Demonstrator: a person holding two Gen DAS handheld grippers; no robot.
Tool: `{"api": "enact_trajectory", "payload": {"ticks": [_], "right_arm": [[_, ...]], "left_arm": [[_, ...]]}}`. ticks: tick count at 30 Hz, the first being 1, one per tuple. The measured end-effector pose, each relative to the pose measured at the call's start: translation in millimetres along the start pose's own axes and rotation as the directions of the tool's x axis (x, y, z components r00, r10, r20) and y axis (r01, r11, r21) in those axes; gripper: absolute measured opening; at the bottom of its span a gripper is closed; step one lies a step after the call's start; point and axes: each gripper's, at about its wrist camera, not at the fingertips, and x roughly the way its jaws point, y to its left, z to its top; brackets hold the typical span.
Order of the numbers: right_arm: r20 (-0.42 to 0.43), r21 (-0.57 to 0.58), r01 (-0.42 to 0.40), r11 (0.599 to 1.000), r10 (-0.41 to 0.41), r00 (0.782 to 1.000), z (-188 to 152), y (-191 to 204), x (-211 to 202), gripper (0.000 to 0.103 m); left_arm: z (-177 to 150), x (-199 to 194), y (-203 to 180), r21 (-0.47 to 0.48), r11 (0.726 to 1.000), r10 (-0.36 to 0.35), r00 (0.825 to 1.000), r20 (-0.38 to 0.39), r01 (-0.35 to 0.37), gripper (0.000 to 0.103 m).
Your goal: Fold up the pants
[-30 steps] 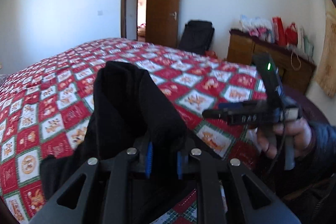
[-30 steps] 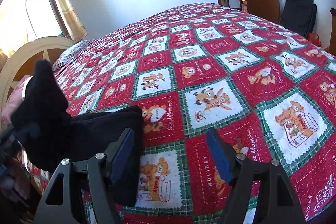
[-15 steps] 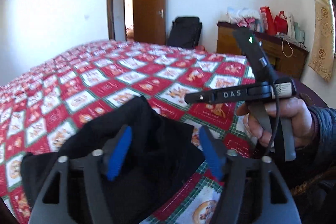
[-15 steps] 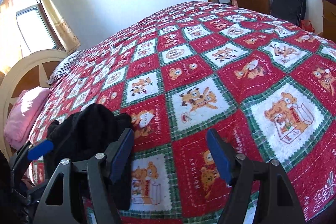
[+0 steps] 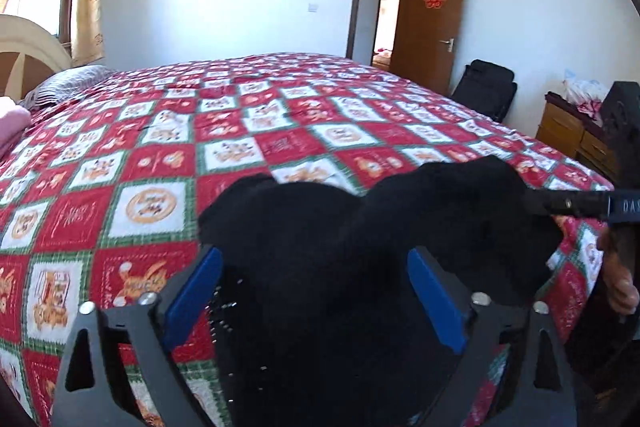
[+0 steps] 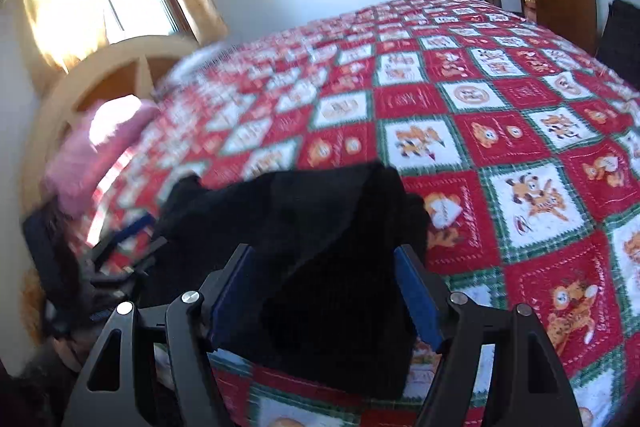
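Note:
The black pants (image 5: 360, 235) lie bunched at the near edge of the bed and also show in the right wrist view (image 6: 320, 235). My left gripper (image 5: 316, 291) is open, its blue pads wide apart on either side of the cloth. My right gripper (image 6: 324, 287) is open too, with the bunched cloth lying between its blue pads. The right gripper shows at the right edge of the left wrist view (image 5: 580, 205), reaching into the pants. The left gripper shows blurred at the left of the right wrist view (image 6: 120, 251).
A red, white and green patchwork quilt (image 5: 280, 131) covers the bed. A pink pillow (image 6: 104, 143) and curved headboard (image 6: 116, 67) are at the left. A wooden dresser (image 5: 576, 131), a black bag (image 5: 488, 87) and an open door (image 5: 428, 27) stand beyond the bed.
My left gripper let go of the pants, which dropped onto the bed, and swung left. My right gripper moved left over the pants, which now lie between its pads.

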Motion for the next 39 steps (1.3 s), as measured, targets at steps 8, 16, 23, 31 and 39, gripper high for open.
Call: {"api": "enact_trajectory", "payload": {"ticks": [8, 16, 23, 31, 39], "right_arm": [[-0.088, 0.038, 0.101, 0.994, -0.097, 0.991, -16, -41, -3, 0.009], [-0.017, 0.102, 0.047, 0.994, -0.045, 0.999, -9, -53, -13, 0.047], [-0.079, 0.159, -0.020, 0.987, 0.033, 0.996, 2, -52, 15, 0.085], [-0.126, 0.239, -0.110, 0.965, 0.143, 0.982, -5, -72, 39, 0.077], [-0.081, 0.222, -0.228, 0.948, 0.251, 0.965, -7, -60, 36, 0.031]], "left_arm": [[-19, 25, 31, -0.084, 0.996, 0.012, 0.995, -0.096, -0.020, 0.103], [-3, -6, 39, -0.150, 0.989, -0.009, 1.000, 0.027, 0.013, 0.103], [0, 23, 61, -0.262, 0.962, -0.091, 0.995, -0.040, 0.077, 0.103], [0, 42, 58, -0.288, 0.945, -0.178, 0.982, -0.062, 0.153, 0.099], [-6, 39, 68, -0.373, 0.889, -0.303, 0.952, -0.045, 0.265, 0.024]]}}
